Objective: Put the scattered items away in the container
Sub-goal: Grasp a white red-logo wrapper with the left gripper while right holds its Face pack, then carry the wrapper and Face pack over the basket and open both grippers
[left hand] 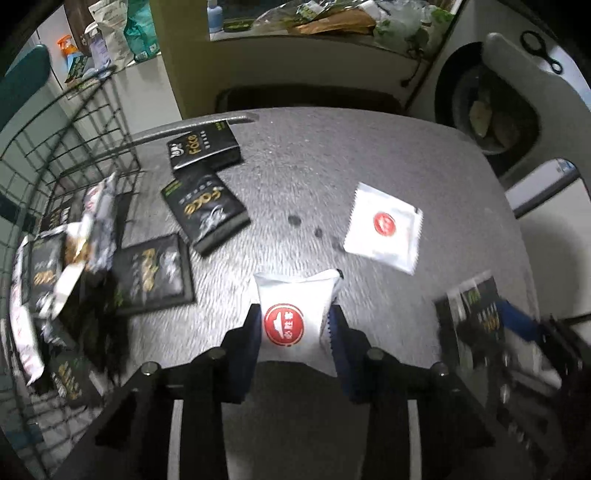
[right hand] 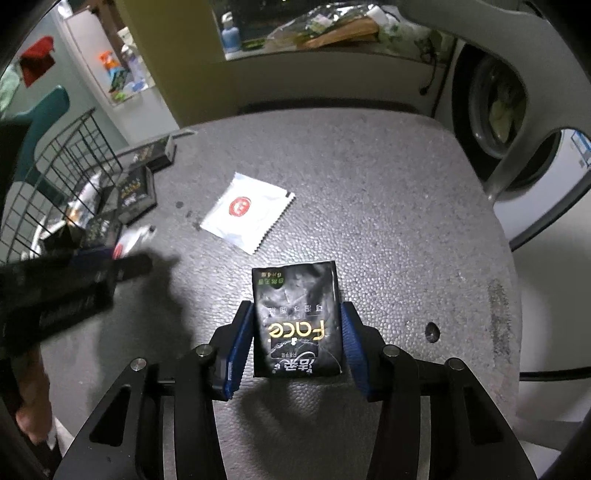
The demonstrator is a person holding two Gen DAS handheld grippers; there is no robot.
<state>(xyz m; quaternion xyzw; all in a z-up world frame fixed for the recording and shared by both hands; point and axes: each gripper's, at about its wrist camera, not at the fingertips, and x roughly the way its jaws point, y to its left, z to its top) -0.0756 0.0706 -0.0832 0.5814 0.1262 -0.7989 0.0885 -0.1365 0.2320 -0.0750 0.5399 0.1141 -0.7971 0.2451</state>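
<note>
My left gripper (left hand: 293,325) is shut on a white sachet with a red round logo (left hand: 291,314), held above the grey table. My right gripper (right hand: 295,325) is shut on a black "Face" tissue pack (right hand: 295,317); it also shows blurred at the right of the left wrist view (left hand: 476,317). Another white sachet (left hand: 384,229) lies flat on the table, also in the right wrist view (right hand: 245,214). Three black Face packs (left hand: 203,151) (left hand: 205,210) (left hand: 153,273) lie beside the wire basket (left hand: 85,147) at the left, which holds several packs and sachets.
The round grey table's edge (left hand: 517,221) curves off to the right, with a white washing machine (right hand: 517,147) beyond. A cluttered counter (left hand: 314,22) stands behind. The left gripper (right hand: 74,280) reaches in from the left of the right wrist view.
</note>
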